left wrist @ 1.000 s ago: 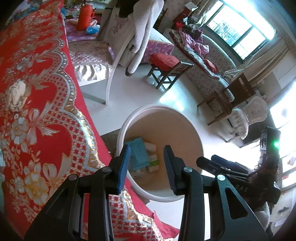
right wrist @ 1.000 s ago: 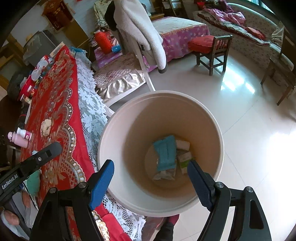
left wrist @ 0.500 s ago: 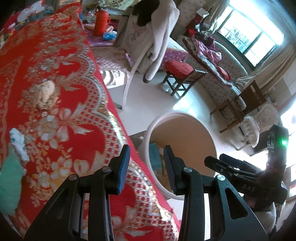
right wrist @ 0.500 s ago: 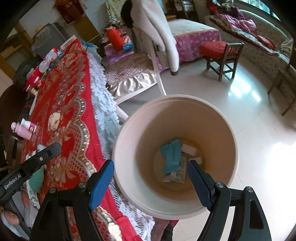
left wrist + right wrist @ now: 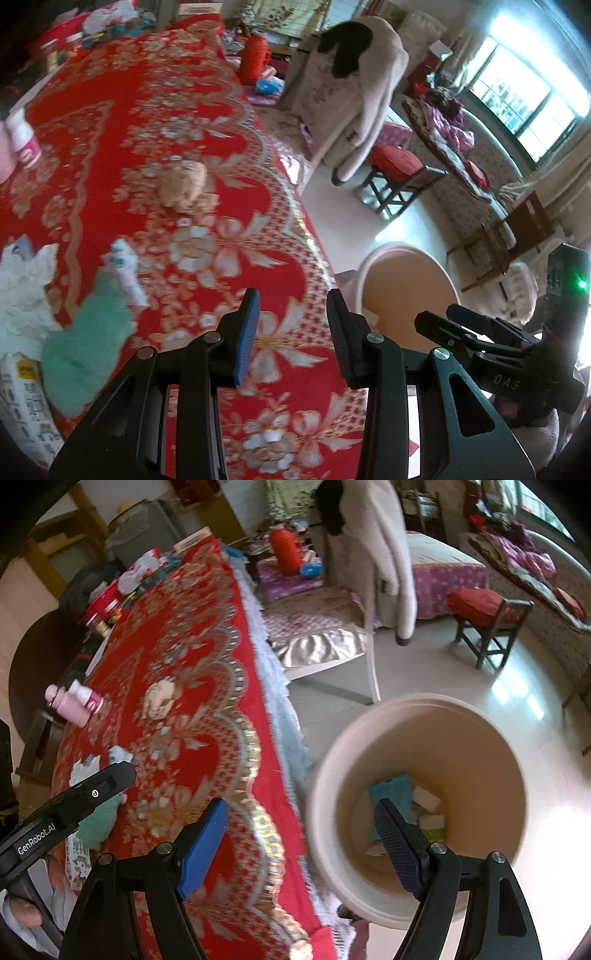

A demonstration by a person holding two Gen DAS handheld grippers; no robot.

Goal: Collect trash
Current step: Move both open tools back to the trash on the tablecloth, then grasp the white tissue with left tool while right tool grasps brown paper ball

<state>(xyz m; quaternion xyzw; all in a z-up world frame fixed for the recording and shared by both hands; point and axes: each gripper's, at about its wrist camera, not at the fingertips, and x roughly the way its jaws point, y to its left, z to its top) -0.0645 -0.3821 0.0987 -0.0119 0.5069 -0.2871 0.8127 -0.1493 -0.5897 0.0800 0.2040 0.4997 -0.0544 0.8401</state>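
Trash lies on the red floral tablecloth (image 5: pixel 110 122): one crumpled beige wad (image 5: pixel 183 184), one mint-green scrap (image 5: pixel 85 347). One cream round bin (image 5: pixel 509 746) stands beside it. Left gripper (image 5: pixel 291 332) and right gripper (image 5: pixel 303 834) gape, both empty.

Both tools are black, with angular arms that have triangular cut-outs and round silver screws at the joints. The left gripper (image 5: pixel 291 332) carries one blue pad and one dark ribbed pad. The right gripper (image 5: pixel 301 840) has the same pads. In the left wrist view, at 3 o'clock, it shows white letters "DAS" and a green light. In the right wrist view, at 8 o'clock, the left tool's body reads "GenRobot.AI".
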